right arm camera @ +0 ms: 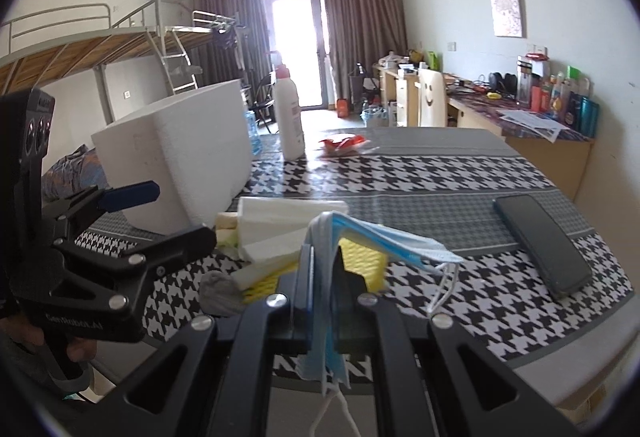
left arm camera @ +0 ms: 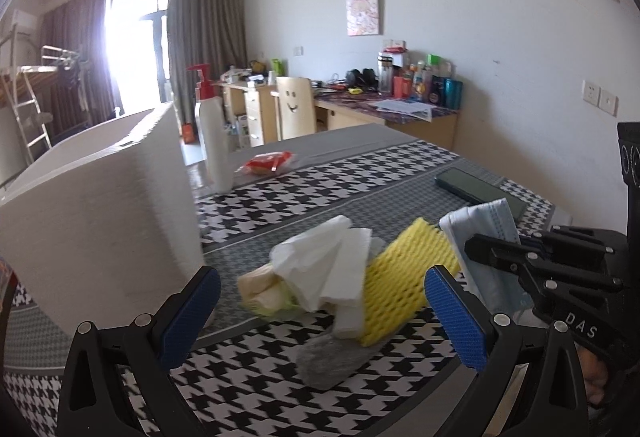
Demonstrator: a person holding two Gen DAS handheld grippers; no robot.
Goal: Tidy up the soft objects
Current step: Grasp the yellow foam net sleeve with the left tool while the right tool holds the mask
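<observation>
Right wrist view: the right gripper [right arm camera: 324, 269] is pinched on a blue mask [right arm camera: 360, 237], lifted above the checked table [right arm camera: 460, 173] with its ear loops dangling. The left gripper [left arm camera: 320, 301] stands spread, empty, over a pile of tissue [left arm camera: 332, 261], yellow foam net [left arm camera: 400, 289] and grey cloth [left arm camera: 328, 361], beside a white box [left arm camera: 100, 209].

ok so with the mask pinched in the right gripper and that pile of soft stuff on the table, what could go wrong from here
1. The right gripper pinches the blue face mask by a folded edge; its ear loops dangle and might snag the yellow foam net underneath.
2. The open left gripper faces loosely piled white tissues; closing there may grab several items together.
3. The phone lies near the table's edge, so a sweeping move could nudge it off.
</observation>
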